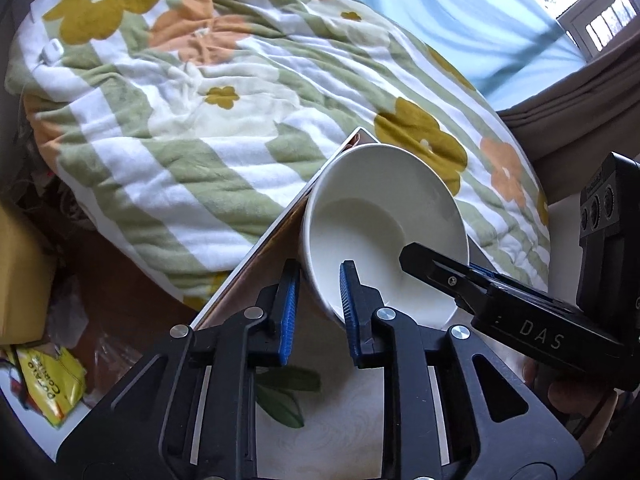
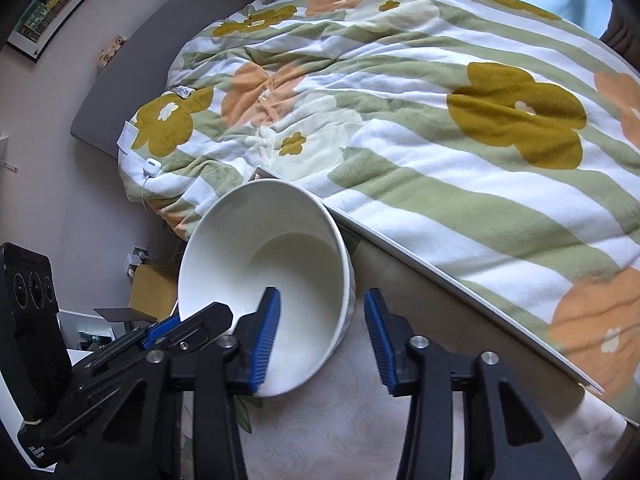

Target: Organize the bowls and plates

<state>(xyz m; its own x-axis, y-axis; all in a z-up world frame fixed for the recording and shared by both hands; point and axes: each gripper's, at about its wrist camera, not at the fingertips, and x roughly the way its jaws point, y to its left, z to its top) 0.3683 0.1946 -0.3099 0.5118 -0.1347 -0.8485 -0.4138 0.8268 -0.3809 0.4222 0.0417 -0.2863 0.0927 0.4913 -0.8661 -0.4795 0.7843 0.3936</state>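
Observation:
A white bowl (image 1: 372, 216) stands on the table (image 1: 344, 420), also shown in the right wrist view (image 2: 280, 256). My left gripper (image 1: 318, 304) straddles its near left rim, one blue pad inside and one outside, with a gap to the wall. My right gripper (image 2: 322, 336) straddles the near right rim the same way, jaws wide. The right gripper's finger (image 1: 436, 268) reaches into the bowl in the left wrist view. The left gripper's finger (image 2: 188, 328) shows at the bowl's left in the right wrist view.
The table's white edge (image 2: 440, 272) runs close behind the bowl. A bed with a green-striped flowered blanket (image 1: 200, 120) lies beyond it. A yellow snack bag (image 1: 52, 384) and clutter lie on the floor at left. A green leaf print (image 1: 280, 396) marks the tabletop.

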